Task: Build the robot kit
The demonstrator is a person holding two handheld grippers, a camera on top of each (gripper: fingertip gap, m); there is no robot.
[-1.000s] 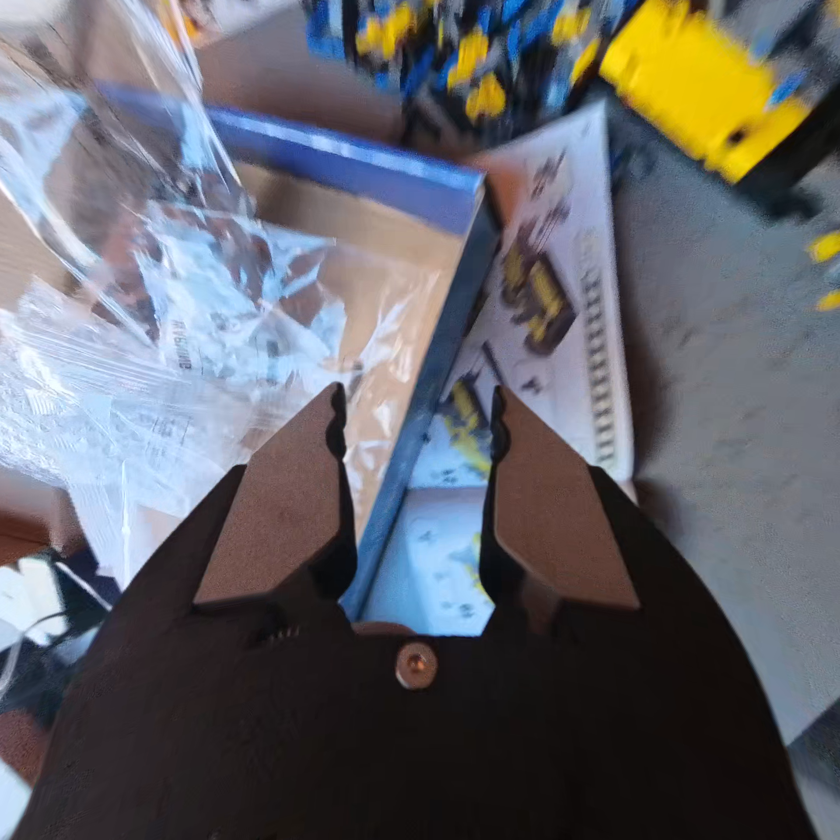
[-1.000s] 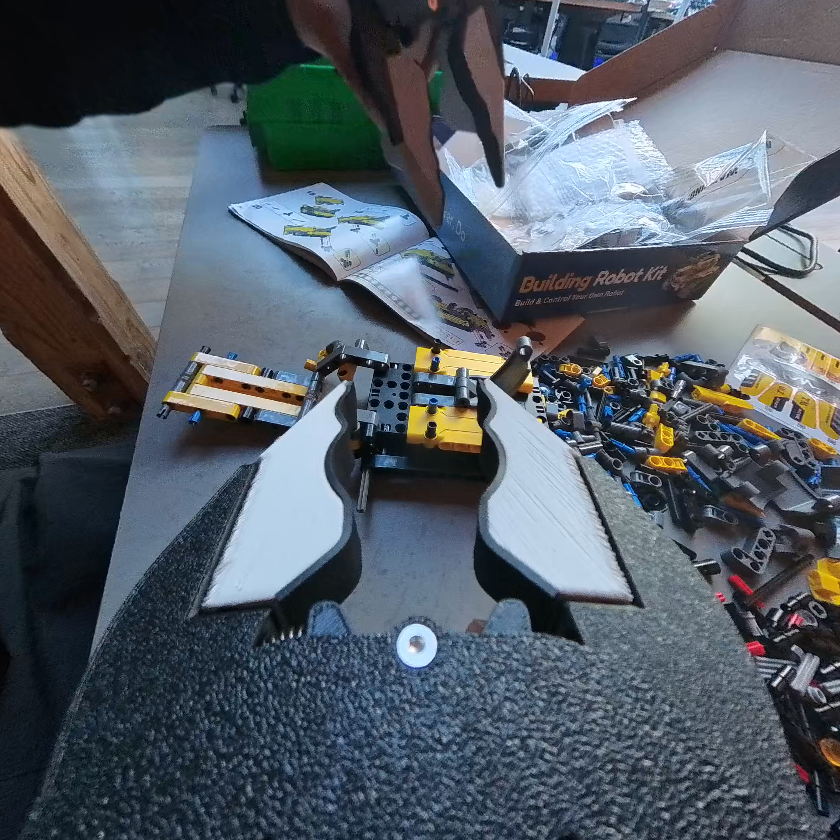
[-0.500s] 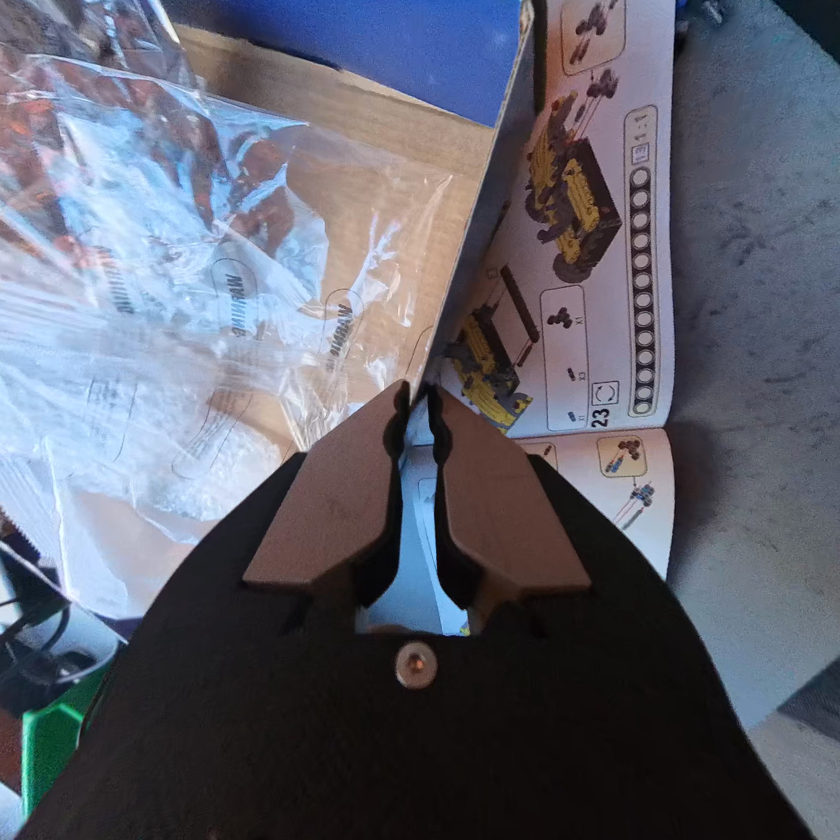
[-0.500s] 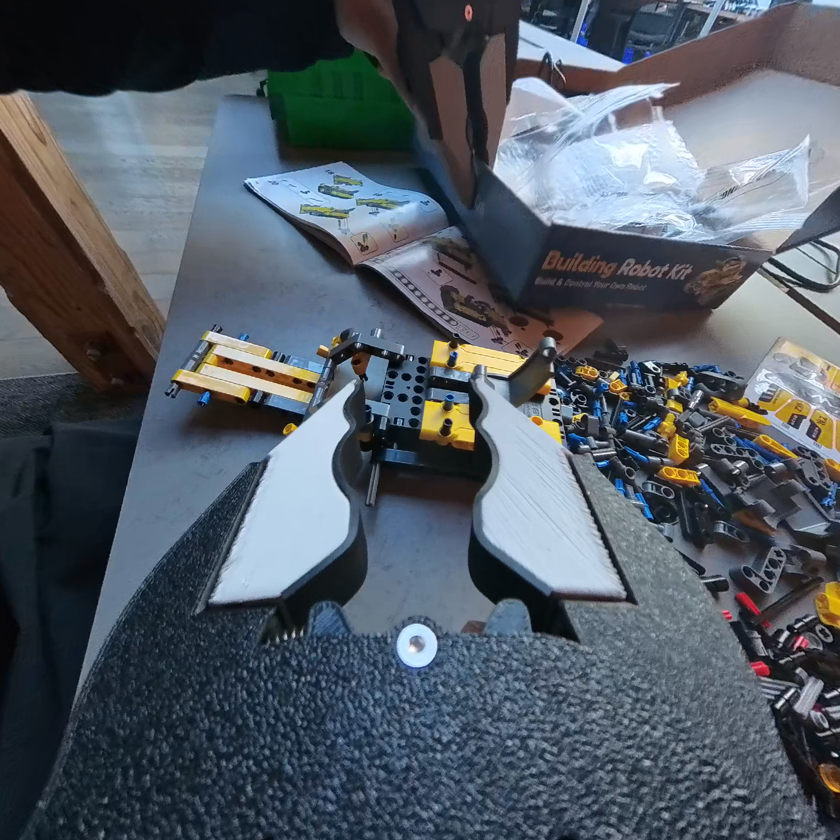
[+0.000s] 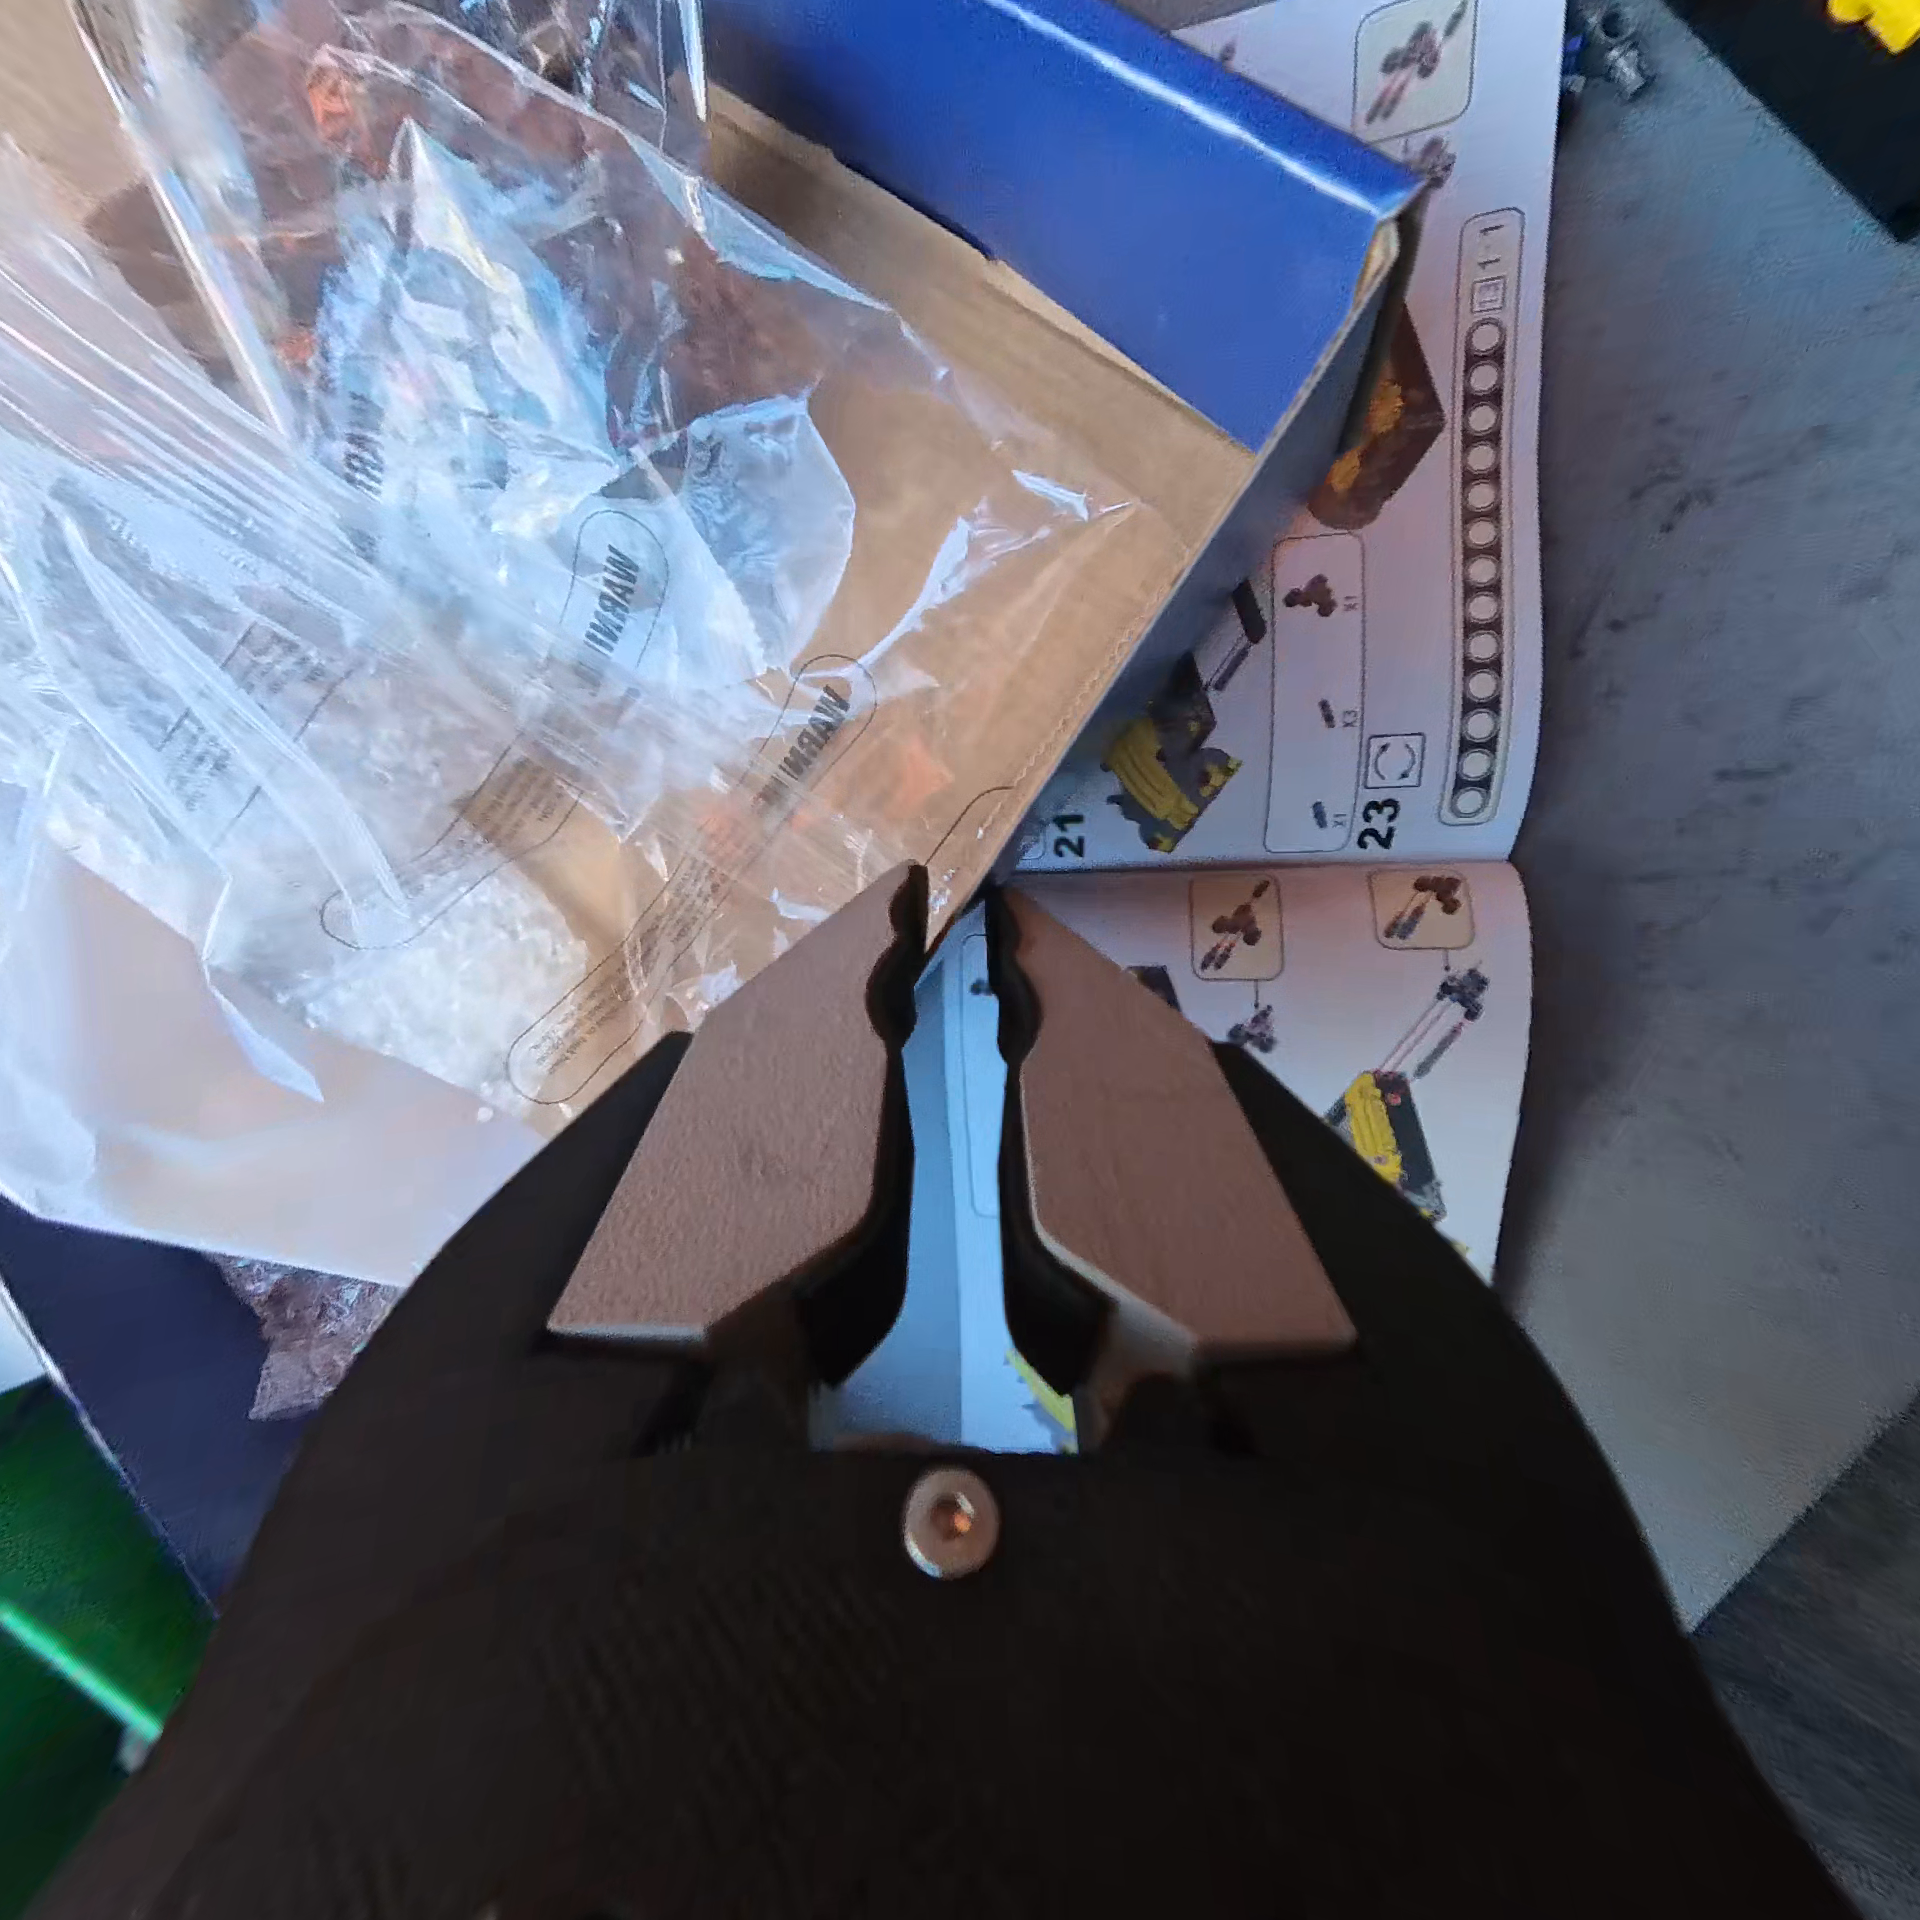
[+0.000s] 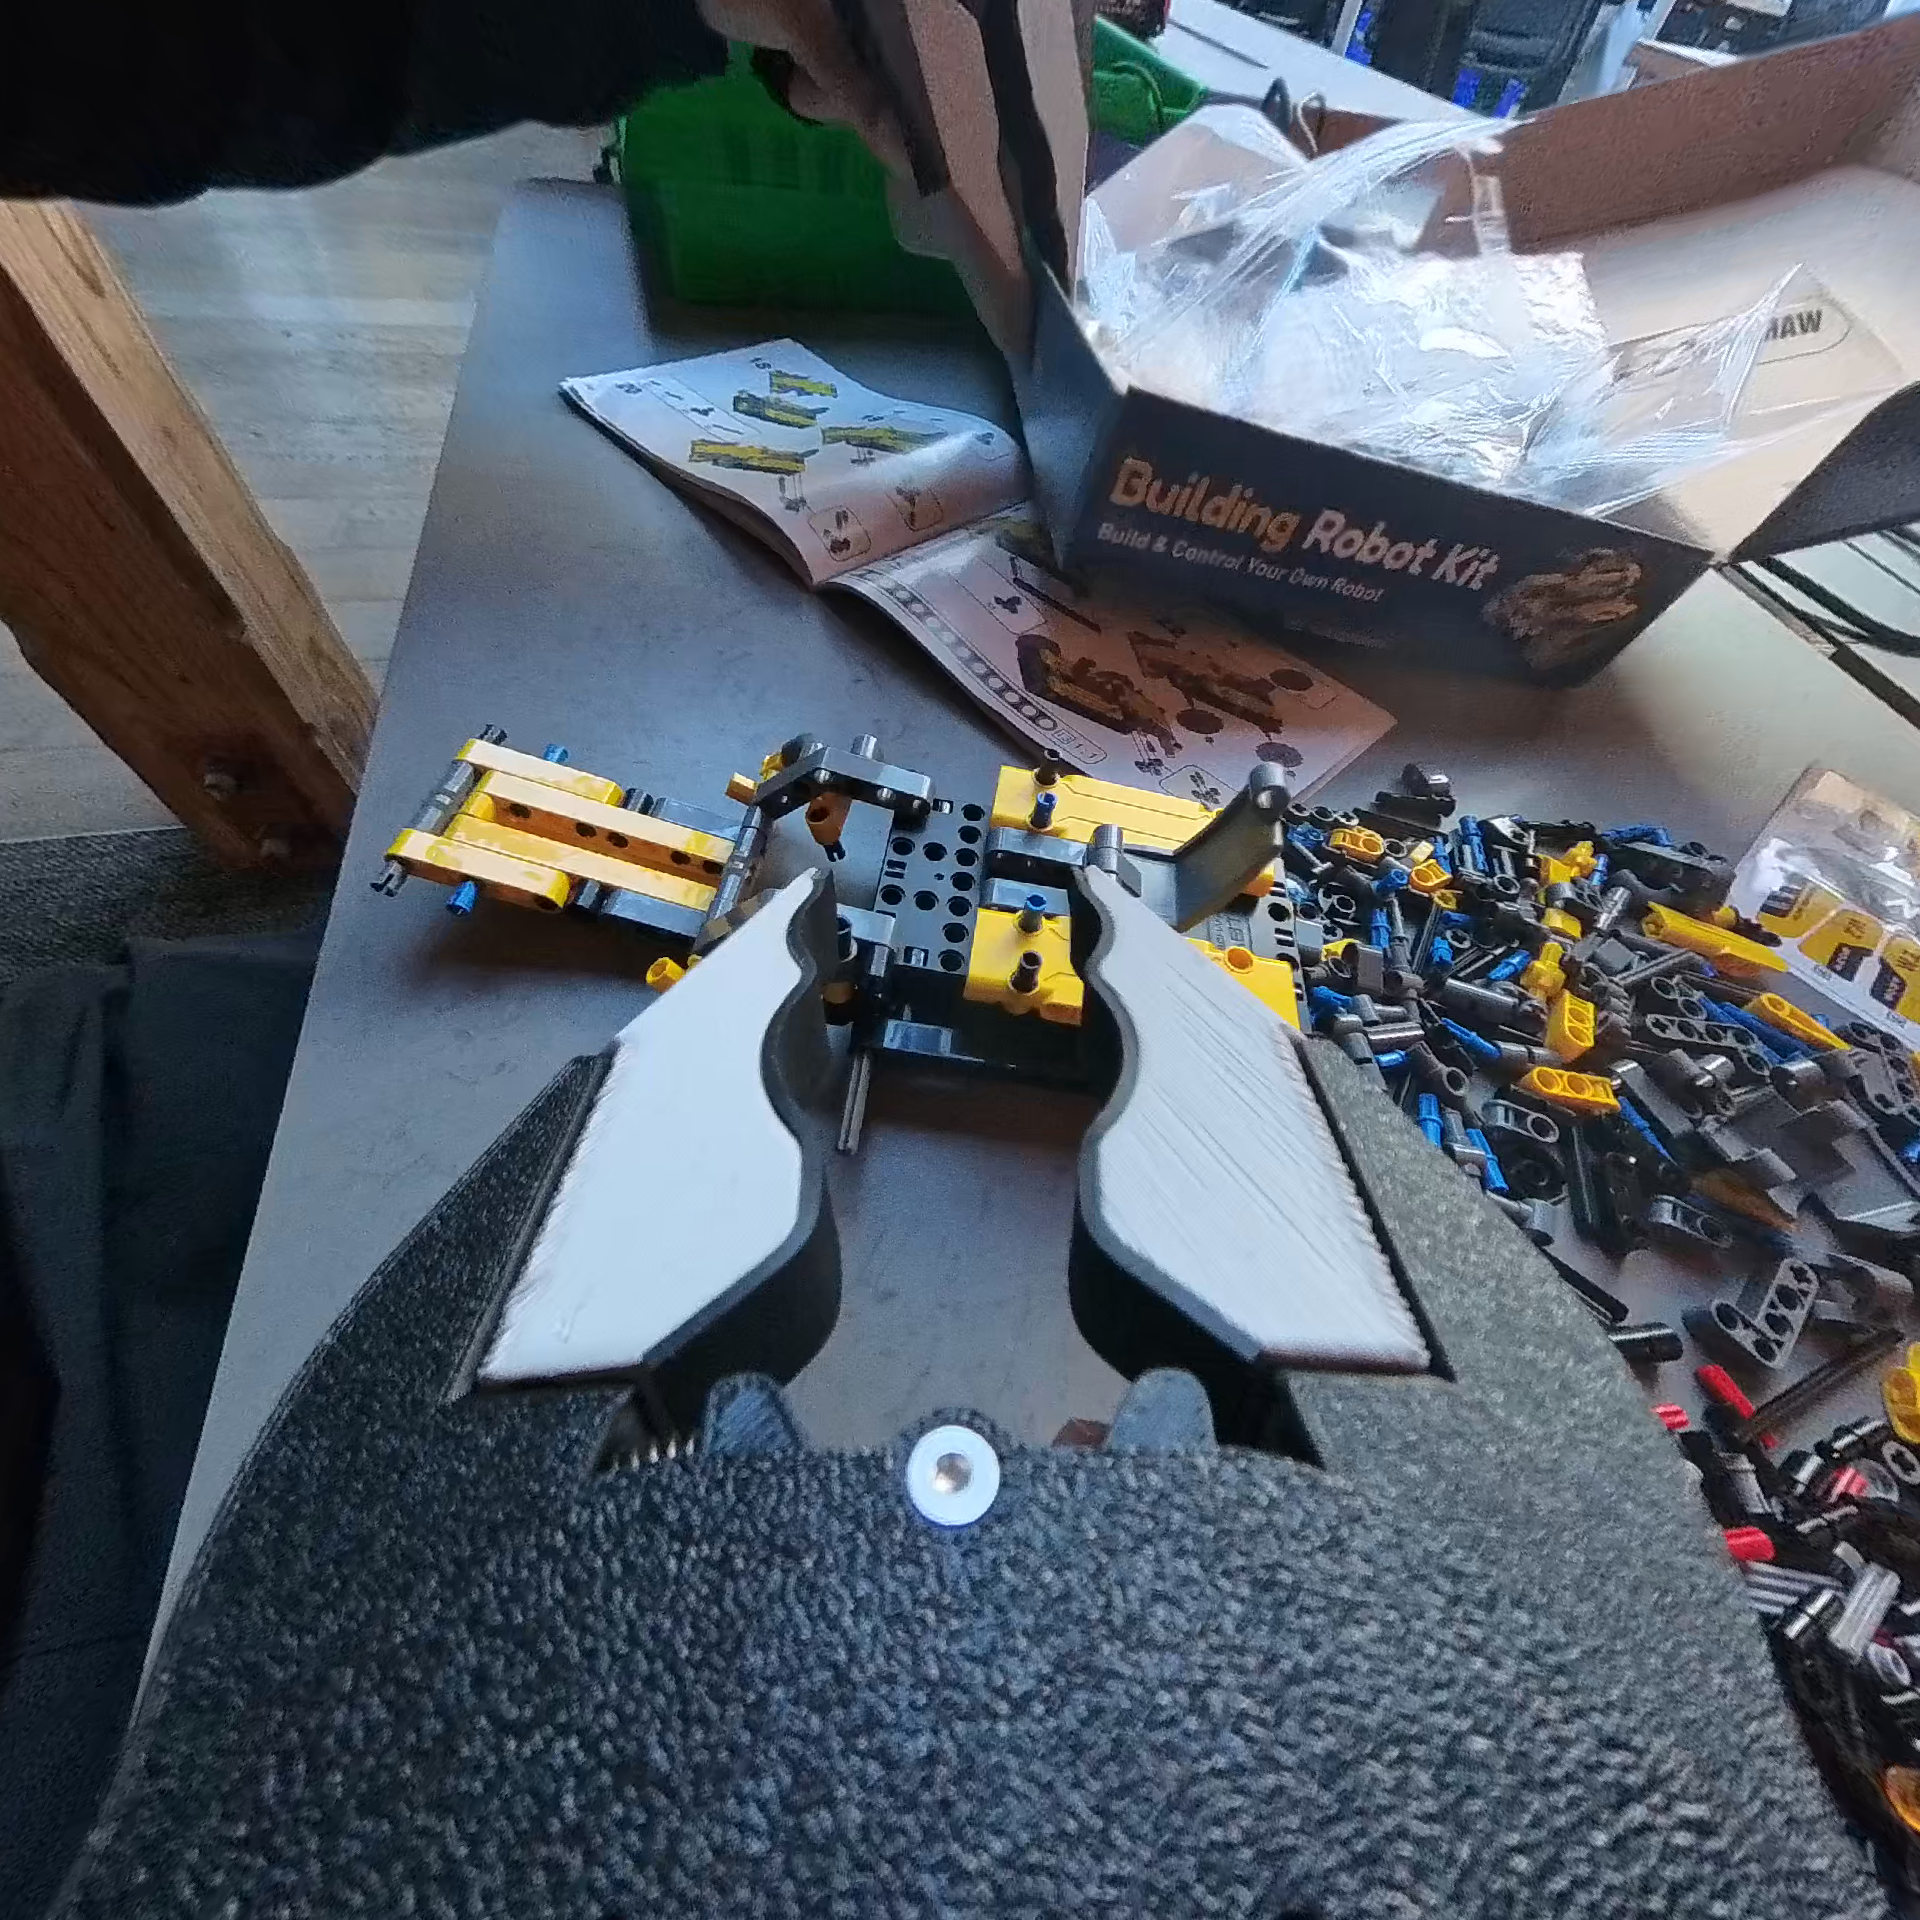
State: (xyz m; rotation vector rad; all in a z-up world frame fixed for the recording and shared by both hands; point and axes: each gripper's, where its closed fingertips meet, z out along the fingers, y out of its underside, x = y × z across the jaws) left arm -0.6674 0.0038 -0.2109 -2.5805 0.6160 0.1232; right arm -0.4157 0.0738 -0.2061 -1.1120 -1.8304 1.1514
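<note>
Since a second ago left tongs (image 5: 951,904) have pinched the box (image 5: 1049,166) wall; right tongs (image 6: 951,894) hover parted, empty, over the yellow model (image 6: 1018,894).

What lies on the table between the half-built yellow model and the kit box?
The open instruction booklet lies between the model and the box, which rests on it; seen in the right wrist view.

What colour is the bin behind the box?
Green; the bin shows best in the right wrist view.

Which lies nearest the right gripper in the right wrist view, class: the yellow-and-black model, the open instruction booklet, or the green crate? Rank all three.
From the right gripper:
1. Yellow-and-black model, at its fingertips.
2. Instruction booklet, mid-table beyond.
3. Green crate, far edge.
</note>
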